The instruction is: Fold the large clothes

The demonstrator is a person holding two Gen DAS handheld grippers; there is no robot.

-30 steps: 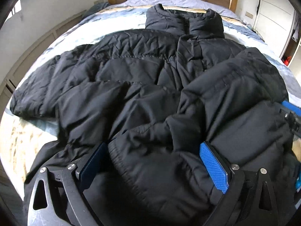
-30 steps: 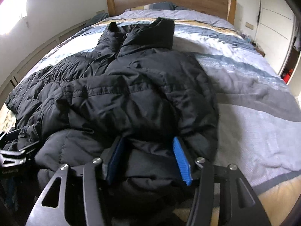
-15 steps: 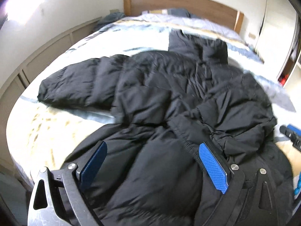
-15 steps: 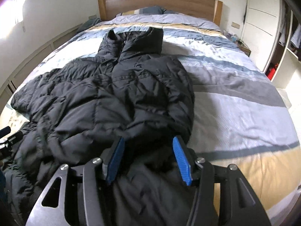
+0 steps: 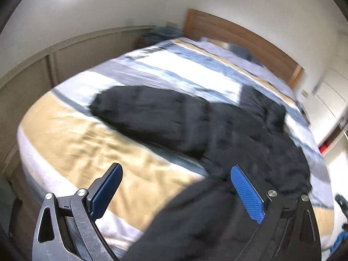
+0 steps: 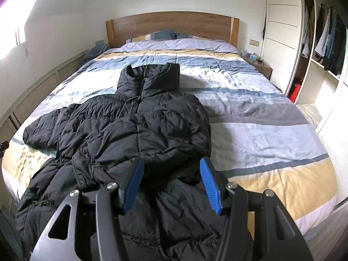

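Folding in the outstretched sleeve (image 5: 152, 119) comes next: the left gripper (image 5: 176, 193), jaws spread and seemingly empty through blur, should pinch its cuff. Right gripper (image 6: 171, 184), jaws spread over the black puffer jacket (image 6: 139, 130), can pin the body.

The black quilted puffer jacket (image 6: 134, 134) lies front-up on the striped bed cover (image 6: 261, 117), toward its left half. Its stand-up collar (image 6: 152, 76) points at the wooden headboard (image 6: 174, 26); the hem hangs over the foot edge of the bed. 1 sleeve (image 5: 148, 117) extends flat toward the left bed edge, resting on the tan and blue stripes. The other sleeve (image 6: 174, 130) is folded inward across the chest, forming a rounded bulge along the jacket's right side. The fabric is puffy and creased throughout. The left wrist view is motion-blurred.
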